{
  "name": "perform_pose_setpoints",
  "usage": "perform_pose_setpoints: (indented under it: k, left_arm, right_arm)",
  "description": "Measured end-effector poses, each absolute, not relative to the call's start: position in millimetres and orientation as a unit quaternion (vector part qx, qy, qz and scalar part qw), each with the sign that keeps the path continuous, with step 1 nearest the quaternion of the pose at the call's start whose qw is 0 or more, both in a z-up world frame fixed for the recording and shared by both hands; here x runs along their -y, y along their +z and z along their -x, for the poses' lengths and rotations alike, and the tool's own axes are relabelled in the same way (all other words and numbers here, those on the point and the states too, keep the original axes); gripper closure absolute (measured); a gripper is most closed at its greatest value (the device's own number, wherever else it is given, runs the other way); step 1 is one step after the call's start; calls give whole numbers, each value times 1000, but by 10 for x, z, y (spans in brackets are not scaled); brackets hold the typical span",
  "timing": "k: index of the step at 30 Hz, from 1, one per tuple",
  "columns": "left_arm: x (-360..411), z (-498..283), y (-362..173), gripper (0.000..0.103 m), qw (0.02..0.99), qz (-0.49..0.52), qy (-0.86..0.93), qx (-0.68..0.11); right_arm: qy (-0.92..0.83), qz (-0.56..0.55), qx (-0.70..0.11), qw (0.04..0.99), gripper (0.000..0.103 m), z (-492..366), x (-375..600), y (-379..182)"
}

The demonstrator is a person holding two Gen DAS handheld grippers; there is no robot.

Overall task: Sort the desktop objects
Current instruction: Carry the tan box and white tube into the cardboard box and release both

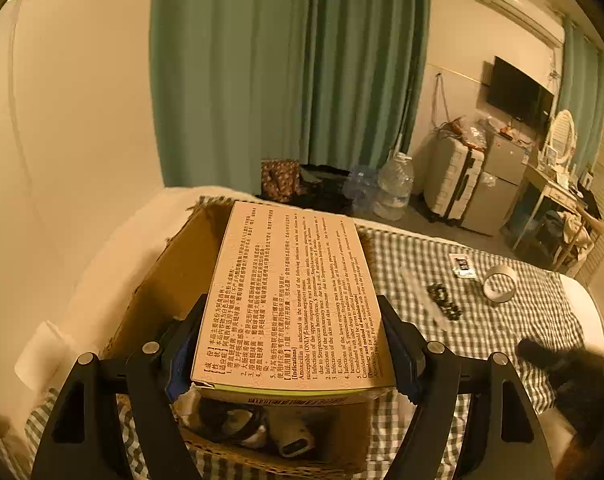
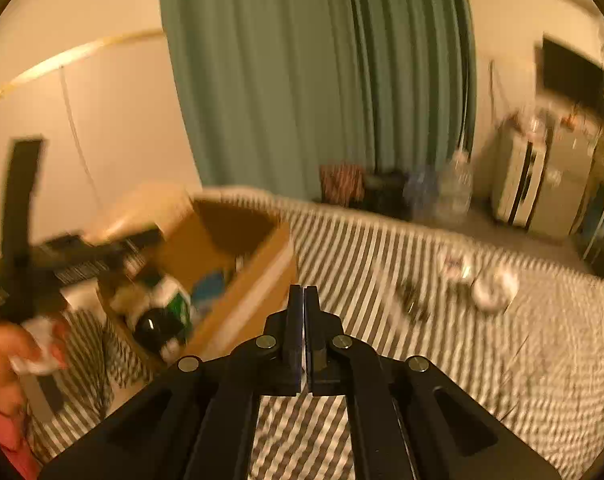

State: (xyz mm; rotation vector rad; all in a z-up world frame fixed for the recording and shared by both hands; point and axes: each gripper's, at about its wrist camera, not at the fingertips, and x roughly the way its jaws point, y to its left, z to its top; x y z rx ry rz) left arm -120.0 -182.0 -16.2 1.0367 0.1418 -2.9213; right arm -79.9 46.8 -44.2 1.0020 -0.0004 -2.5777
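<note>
My left gripper (image 1: 289, 344) is shut on a flat medicine box (image 1: 289, 296) printed with text, held just above an open cardboard box (image 1: 169, 276) that holds several small items. The cardboard box (image 2: 237, 264) also shows in the blurred right wrist view, with the left gripper and hand at its left. My right gripper (image 2: 304, 300) is shut and empty above the checked cloth (image 2: 422, 360). On the cloth lie a roll of tape (image 1: 500, 283), a dark chain-like item (image 1: 444, 300) and a small white packet (image 1: 464, 266).
The surface is a bed with a checked cloth (image 1: 502, 332). Beyond it stand water bottles (image 1: 396, 186), a suitcase (image 1: 454, 184), a small fridge (image 1: 498, 184) and a desk (image 1: 558, 200). Green curtains (image 1: 285, 72) hang behind.
</note>
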Motion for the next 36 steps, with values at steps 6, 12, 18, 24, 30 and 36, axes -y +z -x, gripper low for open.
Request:
perform_pose_setpoints:
  k: [6, 12, 18, 24, 30, 36]
  left_arm:
    - [1862, 1226, -333, 24, 14, -341, -938, -57]
    - [1861, 1282, -420, 24, 4, -353, -934, -56]
    - [1897, 1357, -564, 24, 4, -371, -927, -52]
    - [1938, 1403, -669, 24, 5, -384, -922, -47]
    - [2020, 1400, -755, 24, 9, -387, -921, -50]
    - [2129, 1403, -793, 24, 19, -390, -919, -57]
  right_arm:
    - [-868, -465, 35, 171, 67, 1043, -505, -1367]
    - [-842, -500, 65, 191, 61, 1187, -345, -1758]
    - [-820, -535, 46, 197, 61, 1325, -35, -2128]
    - [-813, -555, 4, 177, 84, 1367, 74, -2360]
    - [-836, -517, 10, 183, 85, 1230, -93, -2003]
    - [-868, -440, 44, 225, 86, 1054, -125, -1159]
